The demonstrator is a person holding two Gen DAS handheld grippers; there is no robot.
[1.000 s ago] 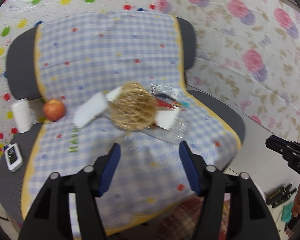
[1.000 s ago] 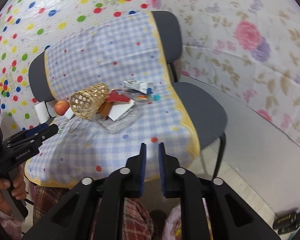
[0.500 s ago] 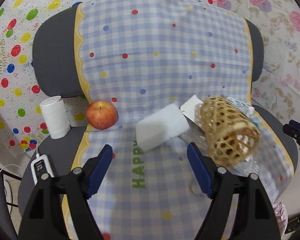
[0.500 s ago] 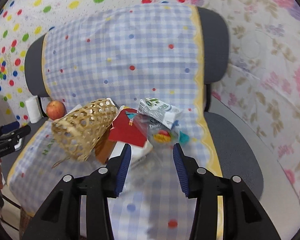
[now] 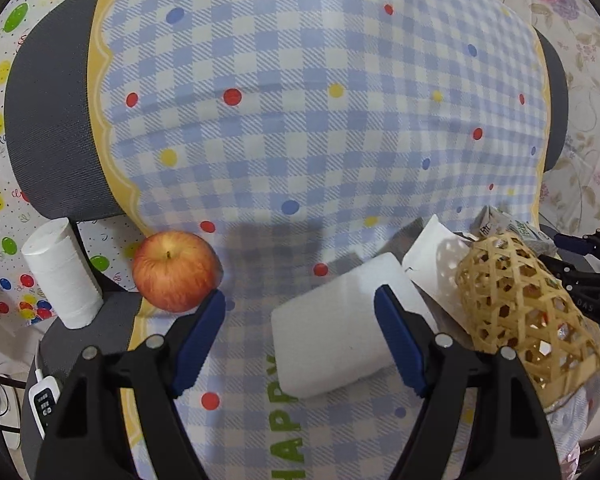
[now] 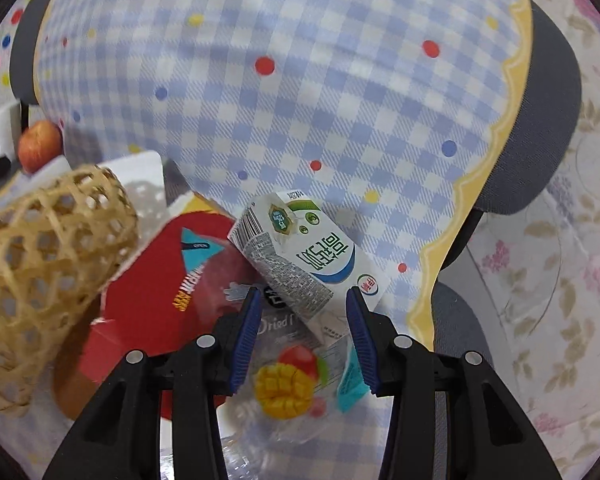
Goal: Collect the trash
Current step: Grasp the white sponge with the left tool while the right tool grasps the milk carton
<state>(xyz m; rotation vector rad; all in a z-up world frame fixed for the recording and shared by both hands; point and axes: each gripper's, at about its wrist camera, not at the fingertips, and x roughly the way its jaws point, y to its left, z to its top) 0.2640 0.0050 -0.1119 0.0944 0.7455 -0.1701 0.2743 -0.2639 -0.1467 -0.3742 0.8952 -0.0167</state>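
Note:
A white foam block (image 5: 332,332) lies on the checked cloth of the chair seat. My left gripper (image 5: 300,316) is open, its jaws either side of the block's near end. A crumpled white milk carton (image 6: 304,260) lies on a clear dried-fruit wrapper (image 6: 292,376) and a red card packet (image 6: 160,292). My right gripper (image 6: 300,316) is open, its fingers astride the carton's near end. A woven bamboo basket (image 5: 524,312) lies on its side between the two piles; it also shows in the right wrist view (image 6: 40,260).
A red apple (image 5: 176,270) sits at the cloth's left edge, a white paper roll (image 5: 62,276) beside it and a white remote (image 5: 44,400) lower left. The chair back (image 5: 52,120) rises behind. The seat edge (image 6: 456,308) drops off at right.
Both grippers have moved in close to the seat. The right gripper opened from shut and now straddles the milk carton. The left gripper swung left from the basket to the foam block.

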